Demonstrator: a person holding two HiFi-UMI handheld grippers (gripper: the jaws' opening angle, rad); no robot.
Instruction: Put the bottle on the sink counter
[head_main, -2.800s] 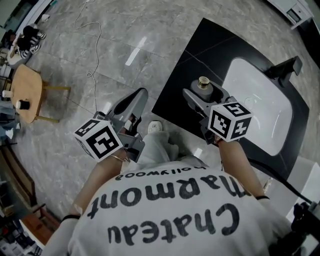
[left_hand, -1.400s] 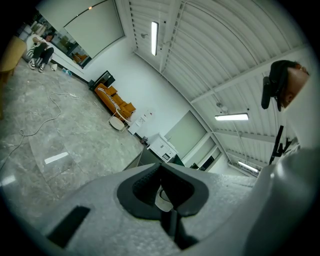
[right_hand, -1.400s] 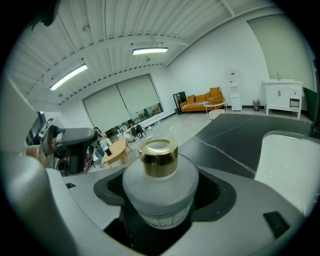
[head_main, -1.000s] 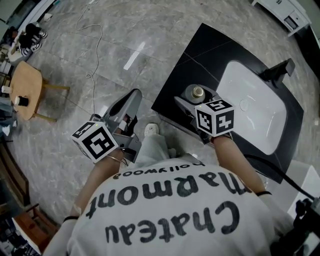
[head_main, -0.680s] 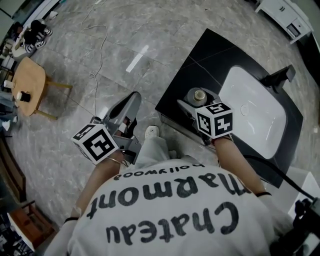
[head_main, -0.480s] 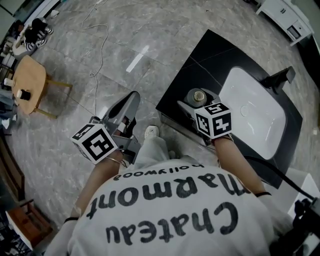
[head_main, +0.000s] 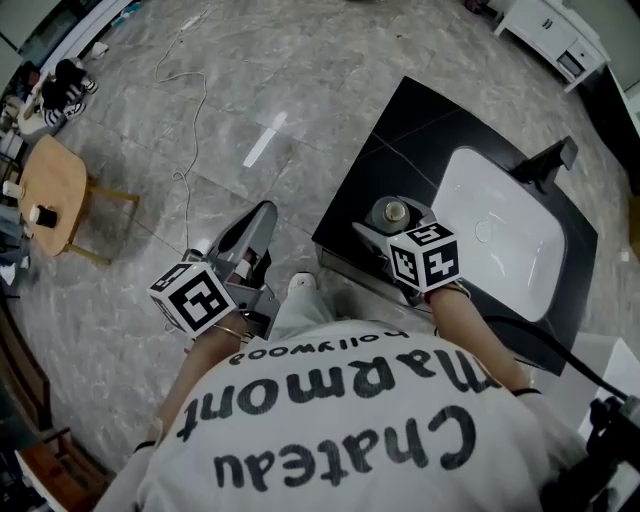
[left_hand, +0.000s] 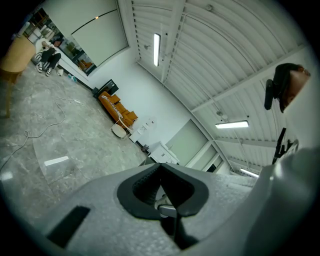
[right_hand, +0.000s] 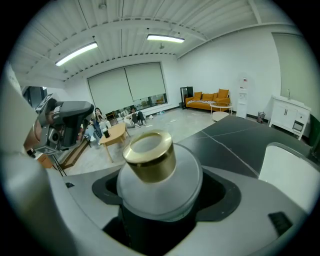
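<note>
A frosted bottle (right_hand: 159, 182) with a gold cap (right_hand: 149, 155) sits between the jaws of my right gripper (right_hand: 160, 200), which is shut on it. In the head view the bottle (head_main: 394, 213) is over the near left corner of the black sink counter (head_main: 400, 120), beside the white basin (head_main: 500, 235). Whether its base touches the counter is hidden. My left gripper (head_main: 252, 225) is off the counter over the floor, jaws shut with nothing between them (left_hand: 160, 170).
A black faucet (head_main: 545, 163) stands at the basin's far side. A wooden stool (head_main: 48, 195) stands on the marble floor at far left, and a white cable (head_main: 185, 110) trails across the floor. A white cabinet (head_main: 545, 35) is at top right.
The right gripper with the bottle has stayed over the counter's near left corner. The left gripper has barely moved. The view has shifted slightly.
</note>
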